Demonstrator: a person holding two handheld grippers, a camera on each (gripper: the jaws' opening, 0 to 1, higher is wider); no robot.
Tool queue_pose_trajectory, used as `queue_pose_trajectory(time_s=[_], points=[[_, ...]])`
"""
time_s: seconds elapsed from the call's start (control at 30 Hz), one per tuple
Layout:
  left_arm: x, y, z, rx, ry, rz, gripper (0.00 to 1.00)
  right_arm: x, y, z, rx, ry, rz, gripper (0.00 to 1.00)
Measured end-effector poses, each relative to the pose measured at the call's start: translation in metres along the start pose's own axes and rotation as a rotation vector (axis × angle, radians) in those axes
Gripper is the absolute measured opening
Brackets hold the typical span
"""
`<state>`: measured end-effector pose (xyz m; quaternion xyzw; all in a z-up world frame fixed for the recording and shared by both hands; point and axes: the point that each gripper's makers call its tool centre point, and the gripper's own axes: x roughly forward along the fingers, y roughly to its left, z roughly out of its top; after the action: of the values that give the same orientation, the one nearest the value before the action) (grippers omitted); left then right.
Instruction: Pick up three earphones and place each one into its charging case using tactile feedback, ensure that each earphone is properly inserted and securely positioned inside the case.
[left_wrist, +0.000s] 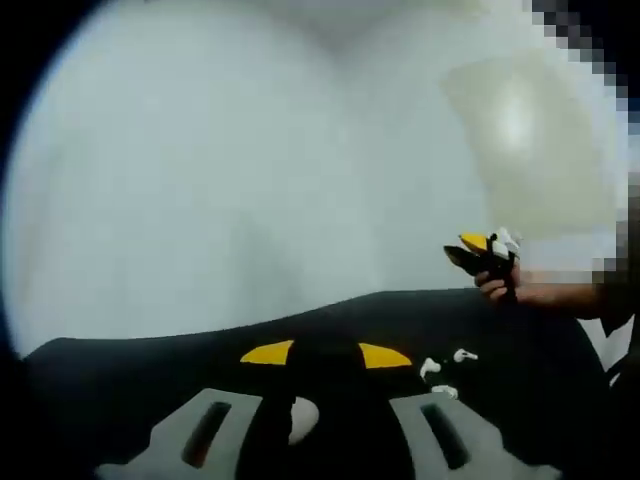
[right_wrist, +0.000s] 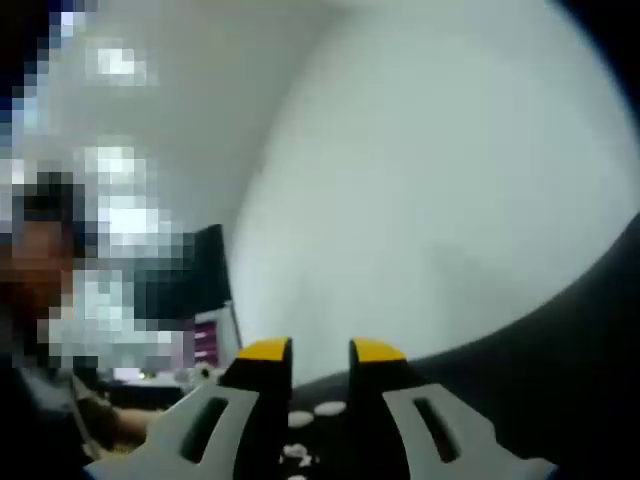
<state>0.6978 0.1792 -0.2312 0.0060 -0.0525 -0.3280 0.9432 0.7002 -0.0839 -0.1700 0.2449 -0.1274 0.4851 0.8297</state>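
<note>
left claw (left_wrist: 325, 354) stood wide and empty over the dark surface (left_wrist: 150, 370). earphones (left_wrist: 445, 368) lay at lower right of its tips. right claw (right_wrist: 320, 349), narrower and empty, had white pieces (right_wrist: 315, 412) low between its jaws, likely nearer.

Your left gripper's near finger (left_wrist: 210, 432) hides most of a white object (left_wrist: 303, 416), too blurred to identify. In the right gripper view, small white pieces (right_wrist: 318, 410) between your fingers are blurred beyond telling, some cut off at the near edge.
</note>
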Motion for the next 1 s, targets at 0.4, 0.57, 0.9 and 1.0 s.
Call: queue_pose_trajectory(time_s=[0.4, 0.57, 0.9, 1.0], points=[[-0.017, 0.05, 0.001, -0.137, -0.013, 0.191, 0.24, -0.007, -0.02, 0.014, 0.028, -0.049, -0.054, 0.24], [-0.019, 0.059, -0.01, -0.317, -0.015, 0.153, 0.32, -0.007, -0.019, 0.012, 0.032, -0.039, -0.053, 0.24], [0.008, 0.051, -0.037, -0.403, 0.253, 0.037, 0.36, -0.008, -0.041, 0.0, 0.015, 0.016, -0.109, 0.24], [0.012, 0.038, -0.056, -0.427, 0.425, -0.109, 0.45, -0.008, -0.042, 0.0, 0.018, 0.018, -0.11, 0.24]])
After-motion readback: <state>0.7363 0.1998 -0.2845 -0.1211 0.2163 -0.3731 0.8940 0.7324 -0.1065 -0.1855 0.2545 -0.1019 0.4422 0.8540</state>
